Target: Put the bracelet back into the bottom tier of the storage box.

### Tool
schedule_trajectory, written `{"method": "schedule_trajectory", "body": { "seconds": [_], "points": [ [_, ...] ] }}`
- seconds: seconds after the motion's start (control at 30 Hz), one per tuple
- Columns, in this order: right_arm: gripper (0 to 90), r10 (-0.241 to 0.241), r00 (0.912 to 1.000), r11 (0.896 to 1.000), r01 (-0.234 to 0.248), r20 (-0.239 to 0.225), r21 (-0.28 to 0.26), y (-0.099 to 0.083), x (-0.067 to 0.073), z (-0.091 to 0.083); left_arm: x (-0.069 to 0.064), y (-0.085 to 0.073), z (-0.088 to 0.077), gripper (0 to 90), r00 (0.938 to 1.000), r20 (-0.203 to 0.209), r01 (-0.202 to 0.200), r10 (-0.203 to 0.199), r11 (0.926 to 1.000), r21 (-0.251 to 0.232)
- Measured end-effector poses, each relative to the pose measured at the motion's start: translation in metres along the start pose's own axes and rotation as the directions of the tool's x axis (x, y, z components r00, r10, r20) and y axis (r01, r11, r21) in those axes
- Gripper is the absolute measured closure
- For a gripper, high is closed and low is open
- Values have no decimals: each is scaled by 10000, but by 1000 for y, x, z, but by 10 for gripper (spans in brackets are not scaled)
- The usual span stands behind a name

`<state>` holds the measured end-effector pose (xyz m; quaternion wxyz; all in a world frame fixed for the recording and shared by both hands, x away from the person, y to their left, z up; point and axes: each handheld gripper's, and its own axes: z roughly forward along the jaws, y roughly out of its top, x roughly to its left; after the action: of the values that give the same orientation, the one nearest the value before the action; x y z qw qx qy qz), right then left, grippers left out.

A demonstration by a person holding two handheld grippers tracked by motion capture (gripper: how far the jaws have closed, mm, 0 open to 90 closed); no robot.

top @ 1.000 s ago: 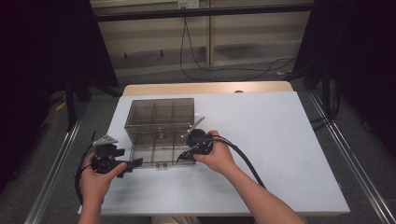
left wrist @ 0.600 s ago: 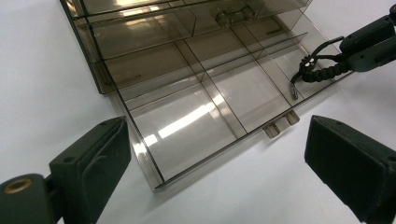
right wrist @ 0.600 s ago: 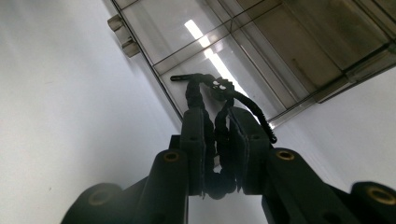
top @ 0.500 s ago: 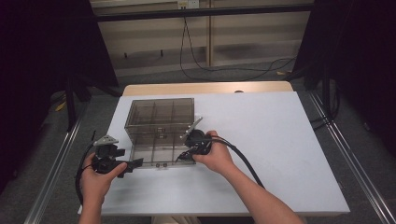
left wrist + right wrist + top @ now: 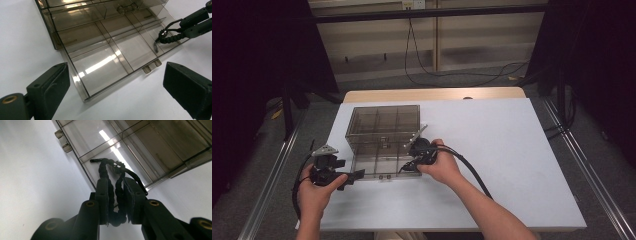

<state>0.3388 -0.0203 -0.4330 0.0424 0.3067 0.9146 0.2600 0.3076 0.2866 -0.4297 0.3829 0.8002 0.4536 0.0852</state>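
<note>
A smoky clear compartment box [image 5: 384,116] stands on the white table [image 5: 512,150], its low front part split by dividers [image 5: 112,47]. My right gripper [image 5: 408,168] is shut on a black braided cord [image 5: 103,171], which hangs over the box's front right compartment [image 5: 107,152]. The cord's loop and small clasp [image 5: 117,166] stick out past the jaws. From the left gripper view the same cord [image 5: 170,38] dangles from the right gripper [image 5: 193,23] into that compartment. My left gripper [image 5: 357,176] rests open at the box's front left corner [image 5: 85,96], nothing between its jaws [image 5: 117,75].
Two small latch tabs [image 5: 150,66] jut from the box's front edge. The white table stretches wide to the right of the box. Cables [image 5: 462,75] lie on the floor beyond the table's far edge. Metal rails [image 5: 267,185] run along both sides.
</note>
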Motion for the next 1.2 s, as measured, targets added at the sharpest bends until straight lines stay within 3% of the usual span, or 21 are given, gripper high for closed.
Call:
{"method": "schedule_trajectory", "body": {
  "seconds": [0.27, 0.43, 0.53, 0.77, 0.83, 1.0, 1.2],
  "points": [
    [756, -91, 9999, 10000, 90, 50, 25, 3, 0, 3, 0, 0, -1, 72, 10000, 16, -30, 30, 10000, 6],
    [678, -48, 10000, 10000, 48, 65, -37, 3, 1, 3, 1, 0, -1, 72, 10000, 5, -47, 47, 10000, -2],
    [626, -38, 9999, 10000, 39, 96, -24, 3, 1, -1, 1, 0, -1, 72, 10000, 4, -72, 72, 10000, 3],
    [597, -195, 9993, 9998, 197, 306, -72, -1, 1, -14, 1, 0, -1, 72, 10000, 3, -56, 56, 10000, -15],
    [579, -53, 9997, 9999, 56, 241, -121, -2, 1, -17, 0, 0, -1, 72, 10000, 14, -34, 34, 10000, 8],
    [585, -151, 9991, 9999, 153, 391, -41, -7, 0, -23, -1, 0, 0, 72, 10000, -29, 37, -37, 10000, -6],
    [680, -119, 9990, 9999, 123, 426, -73, -8, 1, -20, -1, 0, 0, 72, 10000, -59, -57, 58, 10000, 70]
  ]
}}
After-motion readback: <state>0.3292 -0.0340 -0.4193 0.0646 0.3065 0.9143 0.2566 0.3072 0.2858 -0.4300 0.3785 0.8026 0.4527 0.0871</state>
